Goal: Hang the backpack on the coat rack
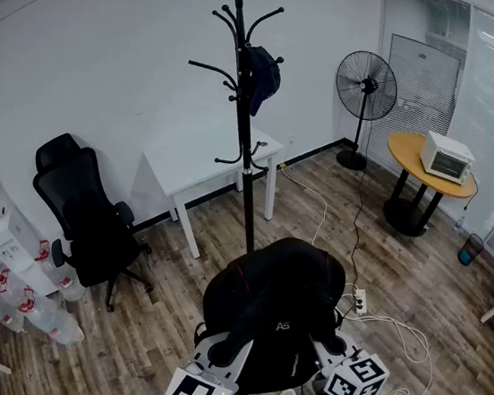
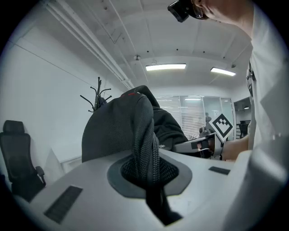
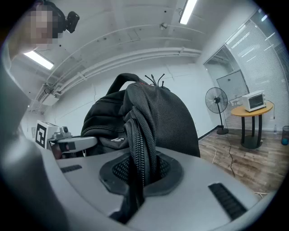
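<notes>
A black backpack [image 1: 273, 308] hangs in the air between my two grippers, low in the head view. My left gripper [image 1: 225, 350] is shut on a mesh shoulder strap [image 2: 146, 149] at the bag's left side. On the bag's right, my right gripper [image 1: 333, 345] is shut on the other strap [image 3: 140, 151]. The black coat rack [image 1: 244, 119] stands a few steps ahead, its foot hidden behind the bag. A dark cap [image 1: 263, 75] hangs on one of its upper hooks. The rack's tips show past the bag in both gripper views.
A white table [image 1: 206, 164] stands by the wall behind the rack. A black office chair [image 1: 91, 217] is at the left, a standing fan [image 1: 366, 90] and a round table with a toaster oven [image 1: 446, 157] at the right. Cables [image 1: 392, 333] trail over the wooden floor.
</notes>
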`<state>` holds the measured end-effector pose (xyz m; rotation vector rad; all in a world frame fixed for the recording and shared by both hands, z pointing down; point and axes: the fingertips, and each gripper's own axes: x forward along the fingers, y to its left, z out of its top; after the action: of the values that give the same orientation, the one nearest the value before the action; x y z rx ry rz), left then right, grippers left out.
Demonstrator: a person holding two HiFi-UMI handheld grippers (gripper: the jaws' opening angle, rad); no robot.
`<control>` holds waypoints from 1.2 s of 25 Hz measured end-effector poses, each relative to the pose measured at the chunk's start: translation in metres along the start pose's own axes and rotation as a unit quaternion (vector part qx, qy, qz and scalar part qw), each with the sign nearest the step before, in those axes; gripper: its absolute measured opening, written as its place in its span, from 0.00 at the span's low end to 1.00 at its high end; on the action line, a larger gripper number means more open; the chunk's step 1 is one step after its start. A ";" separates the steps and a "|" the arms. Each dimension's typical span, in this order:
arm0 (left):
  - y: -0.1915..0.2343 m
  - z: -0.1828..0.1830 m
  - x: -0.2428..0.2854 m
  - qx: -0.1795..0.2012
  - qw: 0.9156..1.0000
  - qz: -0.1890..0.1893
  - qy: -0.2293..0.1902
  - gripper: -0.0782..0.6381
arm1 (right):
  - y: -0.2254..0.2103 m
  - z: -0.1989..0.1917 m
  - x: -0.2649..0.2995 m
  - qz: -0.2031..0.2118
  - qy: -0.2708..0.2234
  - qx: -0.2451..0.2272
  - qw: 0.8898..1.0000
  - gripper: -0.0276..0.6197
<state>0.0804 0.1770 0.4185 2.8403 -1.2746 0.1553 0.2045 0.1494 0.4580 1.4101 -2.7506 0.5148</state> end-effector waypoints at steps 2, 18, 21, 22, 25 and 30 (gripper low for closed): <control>-0.002 0.000 0.005 -0.002 1.000 0.001 -0.001 0.15 | -0.006 0.002 0.001 0.001 -0.001 -0.001 1.000 0.09; -0.006 0.009 0.050 0.014 0.999 0.032 0.004 0.15 | -0.051 0.020 0.010 0.033 0.002 -0.001 0.999 0.09; -0.005 0.012 0.059 0.014 0.999 0.045 0.003 0.15 | -0.059 0.025 0.014 0.047 0.004 -0.001 0.999 0.09; -0.006 0.012 0.062 0.015 0.999 0.050 0.003 0.15 | -0.063 0.026 0.015 0.051 0.005 -0.001 0.999 0.09; -0.007 0.013 0.071 0.016 0.998 0.063 0.005 0.15 | -0.072 0.031 0.018 0.067 0.009 -0.005 0.998 0.09; -0.006 0.013 0.083 0.013 0.996 0.090 0.009 0.15 | -0.084 0.038 0.025 0.090 0.011 -0.015 0.996 0.09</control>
<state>0.1413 0.1185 0.4142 2.7345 -1.5362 0.2036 0.2612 0.0732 0.4502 1.1492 -2.8708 0.4879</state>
